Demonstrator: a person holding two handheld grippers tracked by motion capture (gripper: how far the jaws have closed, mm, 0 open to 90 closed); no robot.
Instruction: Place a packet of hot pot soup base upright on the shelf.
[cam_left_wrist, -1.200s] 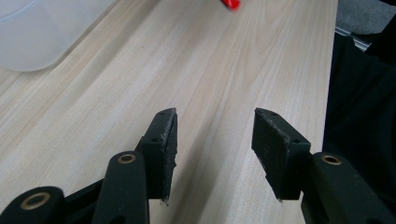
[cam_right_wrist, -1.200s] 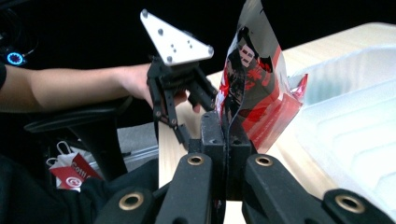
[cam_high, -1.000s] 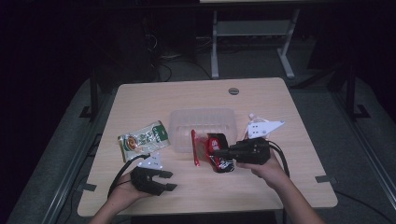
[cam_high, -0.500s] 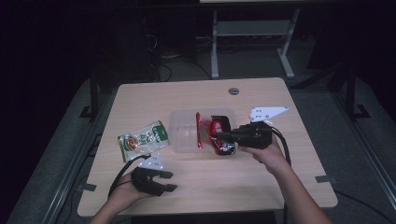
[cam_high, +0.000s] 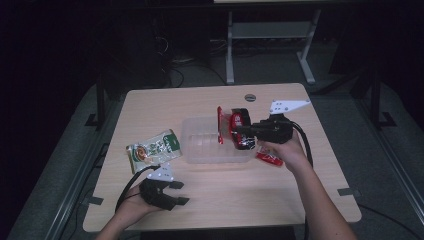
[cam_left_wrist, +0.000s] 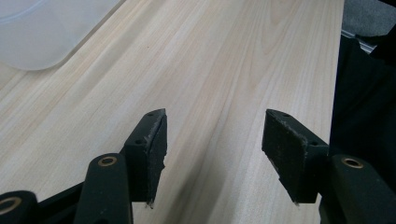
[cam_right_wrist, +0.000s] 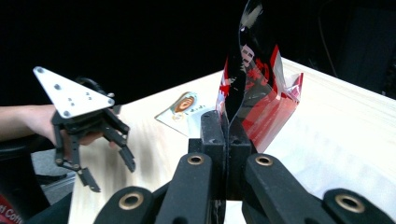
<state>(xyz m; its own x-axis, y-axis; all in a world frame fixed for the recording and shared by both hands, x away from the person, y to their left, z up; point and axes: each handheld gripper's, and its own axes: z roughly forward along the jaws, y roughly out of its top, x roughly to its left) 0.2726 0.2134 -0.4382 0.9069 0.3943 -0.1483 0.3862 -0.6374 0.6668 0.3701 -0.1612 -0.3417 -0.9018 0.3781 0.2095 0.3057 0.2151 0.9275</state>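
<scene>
Right claw (cam_high: 239, 131) pinching red packet (cam_high: 239, 129) – centre it over clear tub (cam_high: 200, 145) before release; left claw (cam_high: 179, 192) spread – jaws just opening, empty.

Red-and-black snack packet (cam_high: 239, 129), glossy, crumpled, held upright above clear plastic tub (cam_high: 200, 145), edge pinched

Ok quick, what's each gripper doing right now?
Left gripper: open, nothing between its jaws, which have just been opening.
Right gripper: shut on the red packet, above the clear tub.
</scene>
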